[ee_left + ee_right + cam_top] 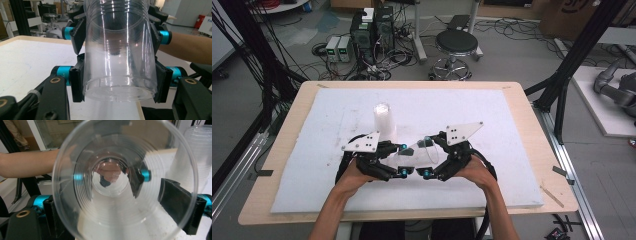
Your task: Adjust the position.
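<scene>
The left gripper's (401, 159) black fingers (76, 83) pressed against both sides of a clear plastic cup (120, 53) near its closed base, so that the cup lay clamped between them. In the right gripper view, the right gripper's (427, 156) fingers (183, 205) stood on either side of the same cup at its open rim, the mouth facing that camera; they flanked the rim closely and appeared to grip it. From the high view the cup (417, 152) lay on its side, held above the white foam mat (492, 110) between the two grippers, which faced each other near the table's front edge with a hand (354, 177) behind each. Just behind the left gripper a stack of clear cups (383, 120) stood upright on the mat. The mat covered most of a wooden table (532, 150). Beyond it on the floor were a round stool (456, 45) and computer boxes (372, 32) among cables.
</scene>
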